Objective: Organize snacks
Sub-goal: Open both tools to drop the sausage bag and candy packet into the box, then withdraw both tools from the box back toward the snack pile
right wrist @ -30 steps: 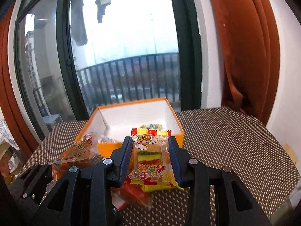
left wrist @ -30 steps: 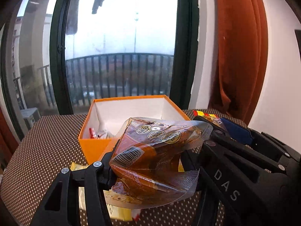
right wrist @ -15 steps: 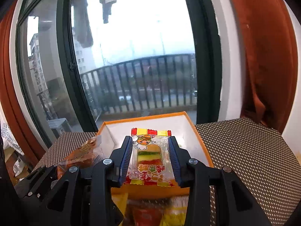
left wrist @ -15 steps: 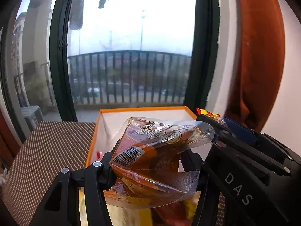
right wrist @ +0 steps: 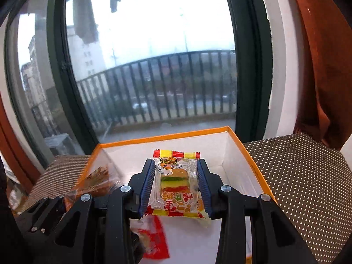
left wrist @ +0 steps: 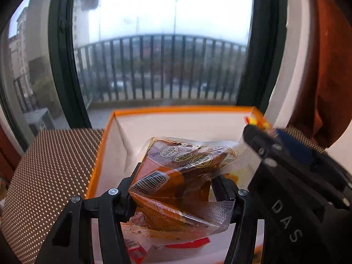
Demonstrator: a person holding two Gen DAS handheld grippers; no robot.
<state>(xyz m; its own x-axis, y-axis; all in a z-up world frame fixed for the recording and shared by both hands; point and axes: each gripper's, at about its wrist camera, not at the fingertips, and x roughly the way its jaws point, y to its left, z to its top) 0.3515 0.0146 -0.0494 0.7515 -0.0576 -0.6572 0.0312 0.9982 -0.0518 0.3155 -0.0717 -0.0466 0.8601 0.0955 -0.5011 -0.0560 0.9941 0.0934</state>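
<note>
My left gripper [left wrist: 176,187] is shut on an orange-brown snack packet [left wrist: 176,176] in clear wrap and holds it above the open orange box [left wrist: 176,110]. My right gripper [right wrist: 176,187] is shut on a burger gummy packet [right wrist: 176,184] with red and yellow ends, also held over the box [right wrist: 253,160]. The left gripper with its packet [right wrist: 94,180] shows at the lower left of the right wrist view. The right gripper [left wrist: 286,165] crosses the right side of the left wrist view. Red-wrapped snacks [right wrist: 154,239] lie on the box's white floor.
The box stands on a brown dotted tablecloth [right wrist: 308,187], which also shows in the left wrist view [left wrist: 50,165], close to a dark-framed window [right wrist: 154,77] with a balcony railing. An orange-brown curtain [right wrist: 325,66] hangs at the right.
Both grippers have moved forward with their packets, from in front of the box to above its inside. The loose snacks on the cloth have dropped out of view.
</note>
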